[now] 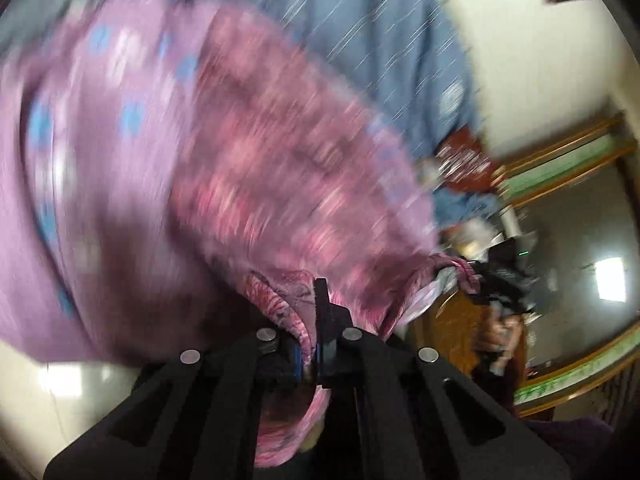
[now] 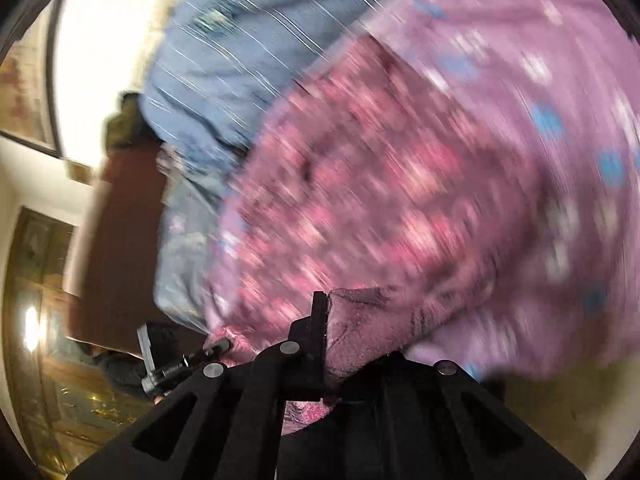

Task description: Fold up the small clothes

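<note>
A small pink patterned garment (image 1: 280,152) hangs stretched between my two grippers, blurred by motion. In the left wrist view my left gripper (image 1: 310,312) is shut on one bunched corner of the pink garment, which runs down between the fingers. At the far right of that view the other gripper (image 1: 496,280) pinches the opposite corner. In the right wrist view my right gripper (image 2: 326,316) is shut on a folded edge of the pink garment (image 2: 380,184), and the left gripper (image 2: 188,360) shows at the lower left, holding its corner.
Under the garment lies a lilac sheet (image 1: 92,184) with blue and white dots, on a bed. A blue striped blanket (image 1: 360,20) lies bunched at the far side. Wooden furniture (image 2: 36,320) and a white wall (image 1: 540,64) stand beyond the bed.
</note>
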The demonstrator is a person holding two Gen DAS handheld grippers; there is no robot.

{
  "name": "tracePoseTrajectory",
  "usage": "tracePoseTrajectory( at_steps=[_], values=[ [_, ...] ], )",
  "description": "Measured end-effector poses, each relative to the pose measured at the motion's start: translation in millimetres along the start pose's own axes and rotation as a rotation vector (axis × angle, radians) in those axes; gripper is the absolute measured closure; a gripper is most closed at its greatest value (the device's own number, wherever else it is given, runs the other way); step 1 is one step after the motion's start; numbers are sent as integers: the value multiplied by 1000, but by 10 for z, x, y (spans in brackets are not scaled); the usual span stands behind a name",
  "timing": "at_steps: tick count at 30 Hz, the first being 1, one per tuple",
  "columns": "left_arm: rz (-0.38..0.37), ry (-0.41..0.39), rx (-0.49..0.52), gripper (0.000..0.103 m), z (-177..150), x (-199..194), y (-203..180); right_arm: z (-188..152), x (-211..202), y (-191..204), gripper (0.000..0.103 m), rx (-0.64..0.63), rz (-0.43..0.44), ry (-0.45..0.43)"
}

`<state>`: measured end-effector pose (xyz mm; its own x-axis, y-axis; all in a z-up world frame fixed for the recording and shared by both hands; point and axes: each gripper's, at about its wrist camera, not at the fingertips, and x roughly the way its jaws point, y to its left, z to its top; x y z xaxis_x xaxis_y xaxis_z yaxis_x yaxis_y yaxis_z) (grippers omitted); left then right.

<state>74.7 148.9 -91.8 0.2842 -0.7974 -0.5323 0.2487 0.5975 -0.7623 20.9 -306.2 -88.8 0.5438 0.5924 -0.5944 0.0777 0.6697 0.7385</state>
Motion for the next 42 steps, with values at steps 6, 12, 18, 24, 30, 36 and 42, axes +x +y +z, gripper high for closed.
tracePoseTrajectory(
  at_steps=[6,12,18,24,30,36,42],
  values=[
    [13,-139,37,101,1215,-233,-215,1221,-93,426,101,-52,111,-187],
    [182,-147,-121,85,2589,722,393,2513,534,63,91,98,88,-321],
    [265,-262,-342,73,2700,1002,1314,2932,1079,-984,39,338,-97,-411],
    [216,-356,-158,56,2299,691,922,2730,1118,-728,42,85,-91,-371],
    [379,-232,74,43,2330,1409,297,2618,2034,89,73,-211,-228,-120],
    [585,-221,-46,43,2619,2013,757,2698,3080,259,77,-238,-347,39],
    [551,-230,-17,43,2505,1725,596,2760,2783,288,76,-206,-285,-61]
  ],
)
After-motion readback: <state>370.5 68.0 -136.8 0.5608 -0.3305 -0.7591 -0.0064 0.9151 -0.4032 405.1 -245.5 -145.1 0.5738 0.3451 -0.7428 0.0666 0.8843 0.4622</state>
